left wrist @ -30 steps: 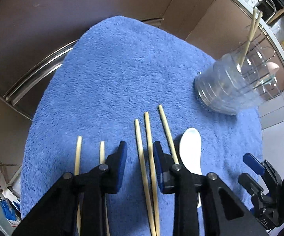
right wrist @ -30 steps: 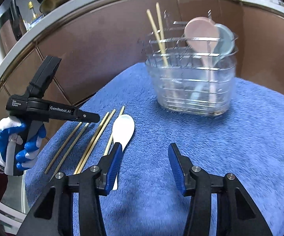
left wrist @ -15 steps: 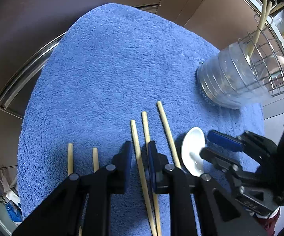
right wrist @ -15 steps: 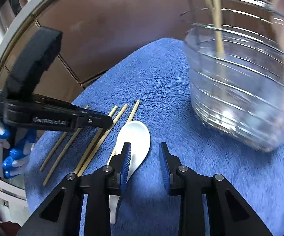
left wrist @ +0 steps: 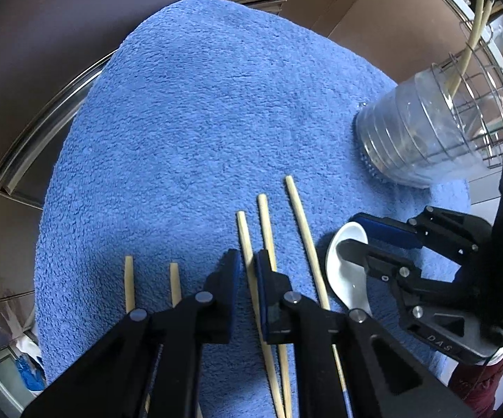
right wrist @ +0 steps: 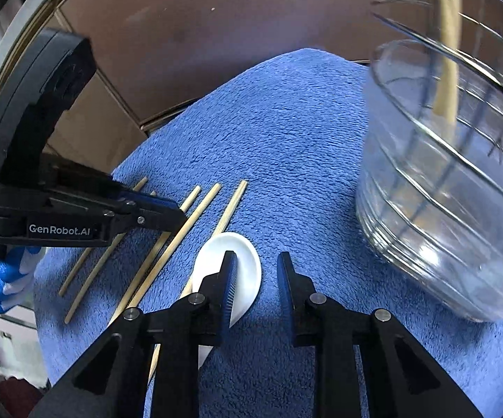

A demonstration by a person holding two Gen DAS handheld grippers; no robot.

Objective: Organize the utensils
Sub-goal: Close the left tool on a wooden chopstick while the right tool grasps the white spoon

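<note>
Several wooden chopsticks lie side by side on a blue towel [left wrist: 199, 122]. My left gripper [left wrist: 248, 261] points down at them, its jaws closing on one chopstick [left wrist: 244, 237] with both pads against it. Beside them lies a white spoon [right wrist: 248, 268]. My right gripper [right wrist: 256, 275] is closing over the spoon's bowl. One finger sits above the bowl and the other stands outside its rim, with a gap still showing. In the left wrist view the right gripper [left wrist: 349, 231] straddles the spoon [left wrist: 347, 278].
A clear utensil holder [right wrist: 443, 191] in a wire rack stands on the towel's right side with chopsticks [left wrist: 471, 45] upright in it. A blue-and-white gloved hand [right wrist: 4, 278] holds the left gripper [right wrist: 178, 214]. Brown counter and a metal rim [left wrist: 42, 118] border the towel.
The left jaws narrowed around one chopstick. The right gripper swung left and down from the holder to the spoon, and its jaws narrowed over the bowl.
</note>
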